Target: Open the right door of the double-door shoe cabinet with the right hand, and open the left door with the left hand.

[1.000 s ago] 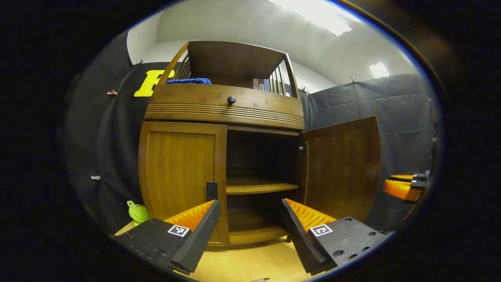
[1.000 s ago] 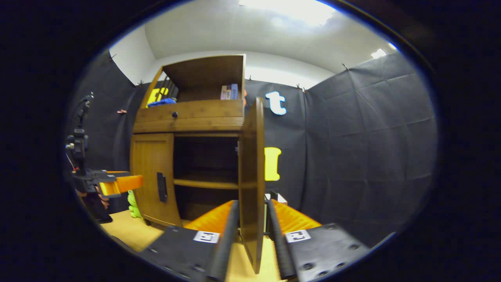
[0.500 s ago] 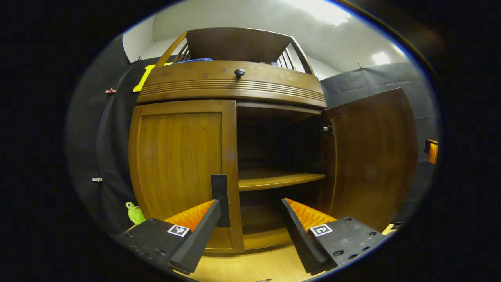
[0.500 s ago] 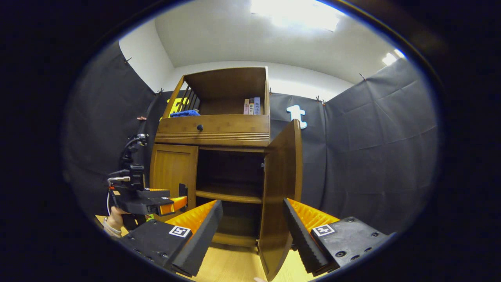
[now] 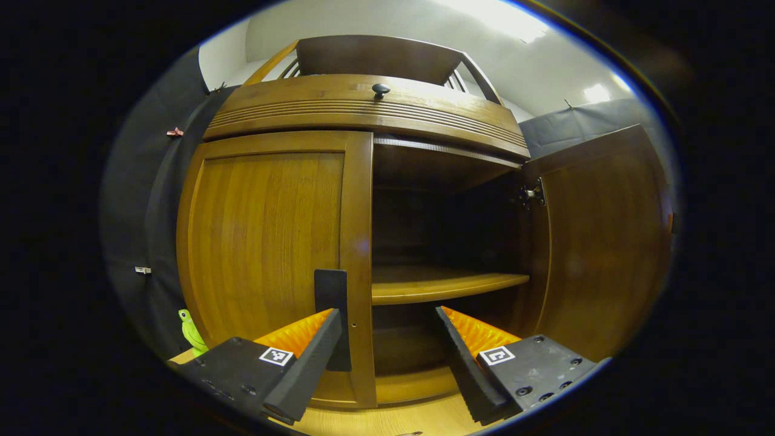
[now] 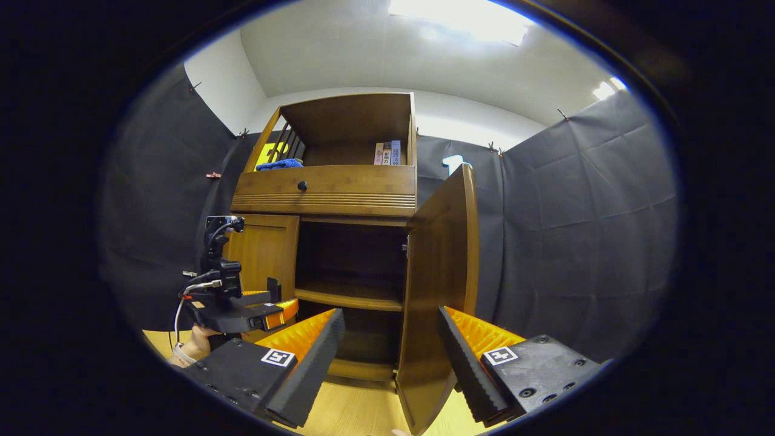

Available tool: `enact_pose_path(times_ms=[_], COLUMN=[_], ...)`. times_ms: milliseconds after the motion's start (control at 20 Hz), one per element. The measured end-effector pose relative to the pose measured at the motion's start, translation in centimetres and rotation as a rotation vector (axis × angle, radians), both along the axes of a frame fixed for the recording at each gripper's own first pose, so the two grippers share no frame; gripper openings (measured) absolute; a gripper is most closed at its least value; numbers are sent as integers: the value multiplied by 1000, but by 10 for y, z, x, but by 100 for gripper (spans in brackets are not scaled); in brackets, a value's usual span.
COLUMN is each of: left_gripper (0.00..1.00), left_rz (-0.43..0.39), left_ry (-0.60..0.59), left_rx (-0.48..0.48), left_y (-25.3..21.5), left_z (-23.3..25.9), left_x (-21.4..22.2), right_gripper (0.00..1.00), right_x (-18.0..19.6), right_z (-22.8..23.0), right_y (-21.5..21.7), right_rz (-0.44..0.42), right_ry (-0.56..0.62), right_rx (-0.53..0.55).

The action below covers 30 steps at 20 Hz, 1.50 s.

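A wooden double-door shoe cabinet [image 6: 324,194] stands upright against the black cloth wall on a pale wood floor [image 6: 363,412], its two doors both tall and narrow, their long axes vertical. The right door [image 6: 439,284] stands swung wide, its free edge pointing out into the booth, baring the dark interior and a single shelf [image 5: 445,283]. The left door [image 5: 266,242] sits flat in its frame, closed, with a dark upright handle [image 5: 332,315] near its inner edge.

In the left gripper view, the left gripper [image 5: 387,318] faces the cabinet close up, fingers spread wide and gripping nothing; one finger [image 5: 303,366] overlaps the lower end of the handle in the picture, though whether they touch cannot be told. In the right gripper view, the right gripper [image 6: 390,318] hangs back from the open door, jaws apart and empty, the door's lower edge rising between its fingers in the picture. That view also shows a person's hand [image 6: 197,345] carrying the left gripper just before the closed door. A drawer with a round knob [image 5: 381,89] tops the doors, and a green toy [image 5: 191,332] sits at the cabinet's foot.
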<state>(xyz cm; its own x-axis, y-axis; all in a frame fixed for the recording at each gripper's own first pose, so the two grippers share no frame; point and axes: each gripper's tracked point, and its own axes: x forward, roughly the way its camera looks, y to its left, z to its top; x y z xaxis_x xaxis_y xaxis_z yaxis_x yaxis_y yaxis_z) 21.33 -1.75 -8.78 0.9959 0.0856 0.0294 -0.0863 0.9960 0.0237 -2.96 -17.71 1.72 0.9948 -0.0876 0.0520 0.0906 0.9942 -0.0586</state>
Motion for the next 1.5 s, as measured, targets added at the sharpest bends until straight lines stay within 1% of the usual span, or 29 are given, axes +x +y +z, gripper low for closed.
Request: enact_pose_path(times_ms=[150, 250, 300, 350, 400, 500, 550, 600, 650, 800, 900, 950, 1000, 1050, 1150, 1200, 1300, 1400, 1500], left_gripper=[94, 94, 93, 91, 92, 94, 92, 90, 94, 91, 86, 86, 89, 89, 89, 89, 89, 76, 64], left_rz=[32, 45, 52, 72, 92, 99, 99, 108, 110, 124, 147, 151, 149, 146, 150, 143, 128, 150, 140], left_ry=[9, -16, -20, -22, -21, -17, -14, -21, -26, -25, -38, -43, -45, -43, -25, -14, 4, 11, 12], left_rx=[3, 35, 52, 69, 78, 63, 46, 46, 49, 106, 121, 114, 101, 88, 62, 44, 6, -1, -24], left_y=[8, 8, 9, 14, 20, 26, 28, 31, 30, 33, 40, 42, 44, 46, 52, 53, 54, 64, 67], left_z=[-6, -4, -3, -3, -3, -6, -7, -6, -5, -8, -8, -7, -9, -10, -16, -21, -28, -32, -33], left_x=[8, 9, 8, 8, 7, 5, 7, 7, 8, 5, 2, 0, 0, 3, 12, 17, 24, 26, 30], right_gripper=[97, 97, 99, 97, 96, 96, 96, 99, 99, 99, 97, 97, 97, 96, 97, 99, 99, 97, 99], right_x=[2, 1, 1, 2, 3, 6, 8, 10, 12, 14, 14, 15, 15, 17, 18, 20, 20, 22, 23], right_z=[-2, -1, -1, -1, -1, -3, -4, -7, -8, -16, -16, -15, -15, -14, -16, -16, -19, -20, -20], right_y=[-4, -3, -3, -2, -2, 1, 4, 5, 5, 6, 8, 9, 11, 12, 12, 13, 11, 10, 11], right_rz=[7, 18, 20, 22, 22, 30, 39, 45, 46, 50, 52, 55, 60, 64, 68, 68, 65, 62, 68], right_ry=[2, 0, -3, -4, -3, -2, 1, 6, 14, 37, 37, 33, 29, 26, 27, 29, 35, 37, 36], right_rx=[23, 31, 29, 27, 24, 25, 29, 33, 36, 41, 35, 33, 32, 34, 39, 39, 32, 30, 36])
